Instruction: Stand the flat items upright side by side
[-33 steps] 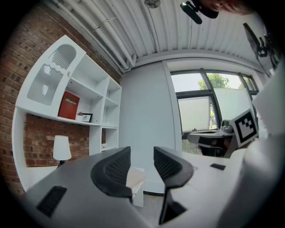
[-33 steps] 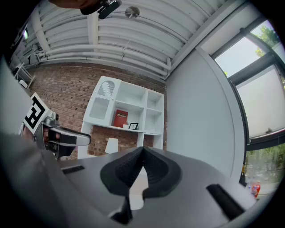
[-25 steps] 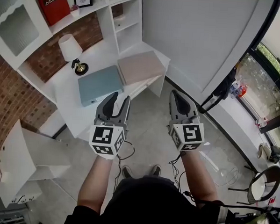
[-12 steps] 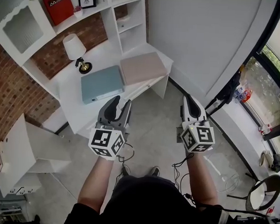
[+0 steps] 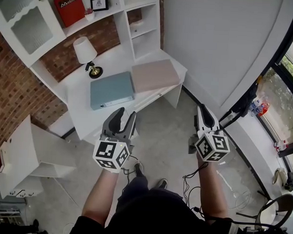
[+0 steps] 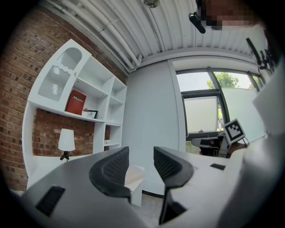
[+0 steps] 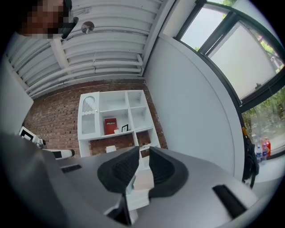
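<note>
On the white desk (image 5: 78,93), a blue folder (image 5: 112,89) and a pink folder (image 5: 155,75) lie flat, side by side and just touching, near a small lamp (image 5: 85,52). Both grippers hover over the floor, short of the desk. The left gripper (image 5: 125,113) has its jaws apart with nothing between them. The right gripper (image 5: 202,109) shows only a narrow gap, its jaws having just been opening, and is empty too

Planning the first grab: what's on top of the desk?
A teal item and a pink item lie flat, side by side, near a lamp; anything beneath them is hidden.
</note>
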A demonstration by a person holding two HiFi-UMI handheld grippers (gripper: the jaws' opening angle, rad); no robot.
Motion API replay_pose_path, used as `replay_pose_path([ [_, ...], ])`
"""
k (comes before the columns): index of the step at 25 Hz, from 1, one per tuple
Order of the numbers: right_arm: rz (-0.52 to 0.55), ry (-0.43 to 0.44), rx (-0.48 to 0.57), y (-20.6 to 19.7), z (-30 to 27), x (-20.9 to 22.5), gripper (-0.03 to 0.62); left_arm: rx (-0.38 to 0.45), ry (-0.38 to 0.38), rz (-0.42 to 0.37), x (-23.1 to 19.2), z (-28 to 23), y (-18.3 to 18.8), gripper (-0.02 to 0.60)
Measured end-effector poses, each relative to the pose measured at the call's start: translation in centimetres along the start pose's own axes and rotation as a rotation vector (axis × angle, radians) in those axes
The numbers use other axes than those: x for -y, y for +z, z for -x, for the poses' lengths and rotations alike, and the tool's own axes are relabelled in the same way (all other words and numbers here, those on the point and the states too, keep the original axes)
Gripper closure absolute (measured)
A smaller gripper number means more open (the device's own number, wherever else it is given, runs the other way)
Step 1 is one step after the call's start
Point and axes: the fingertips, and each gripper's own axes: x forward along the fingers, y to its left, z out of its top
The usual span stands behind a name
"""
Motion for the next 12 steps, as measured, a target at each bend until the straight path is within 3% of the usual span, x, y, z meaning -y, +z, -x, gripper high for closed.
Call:
replay_pose_path([
  [6, 0.018, -0.022, -0.049, -1.4, -2.5, 0.6, 0.534, -0.020, 0.020, 0.033, -3.4, -2.2, -1.3, 0.423],
  [12, 0.068, -0.101, -0.083, -2.1, -6.9, 2.4, 0.534, -0.021, -0.011, 0.065, -7.9, -6.9, -2.7, 0.423],
])
